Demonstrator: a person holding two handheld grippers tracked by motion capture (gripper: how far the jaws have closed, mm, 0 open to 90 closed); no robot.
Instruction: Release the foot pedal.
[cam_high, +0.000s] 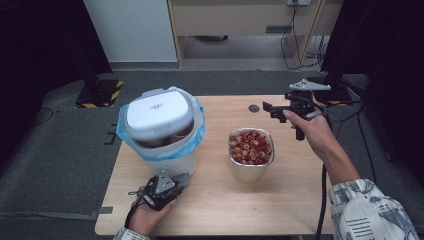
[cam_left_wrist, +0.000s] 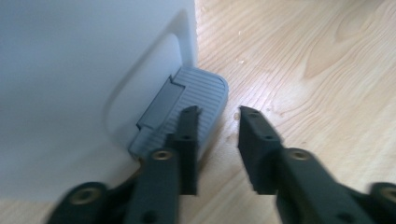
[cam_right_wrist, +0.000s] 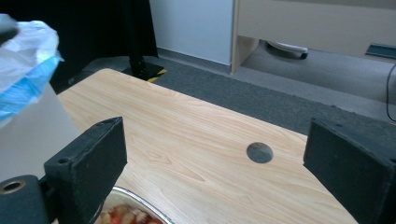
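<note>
The pale wooden surface (cam_high: 295, 165) in front of you carries a white plastic pedal bin (cam_high: 162, 132) on its left half, lined with a blue and white bag (cam_high: 199, 134); its white lid (cam_high: 157, 114) sits tilted and partly raised. Right of the bin, apart from it, stands a shiny metal bowl (cam_high: 251, 170) filled with red, orange and cream cereal rings (cam_high: 251, 146).

Your right gripper (cam_high: 272, 111) hangs above the far right of the surface, beyond the bowl, its fingers (cam_right_wrist: 88, 161) spread wide with nothing between them; a small round dark hole (cam_right_wrist: 259, 152) in the wood lies ahead of them.

Your left gripper (cam_left_wrist: 217, 126) is low at the bin's near side, fingers (cam_left_wrist: 188, 140) narrowly apart and empty. The left finger lies over the grey ribbed foot pedal (cam_left_wrist: 205, 91) and seems to touch it, though blur leaves that uncertain.
</note>
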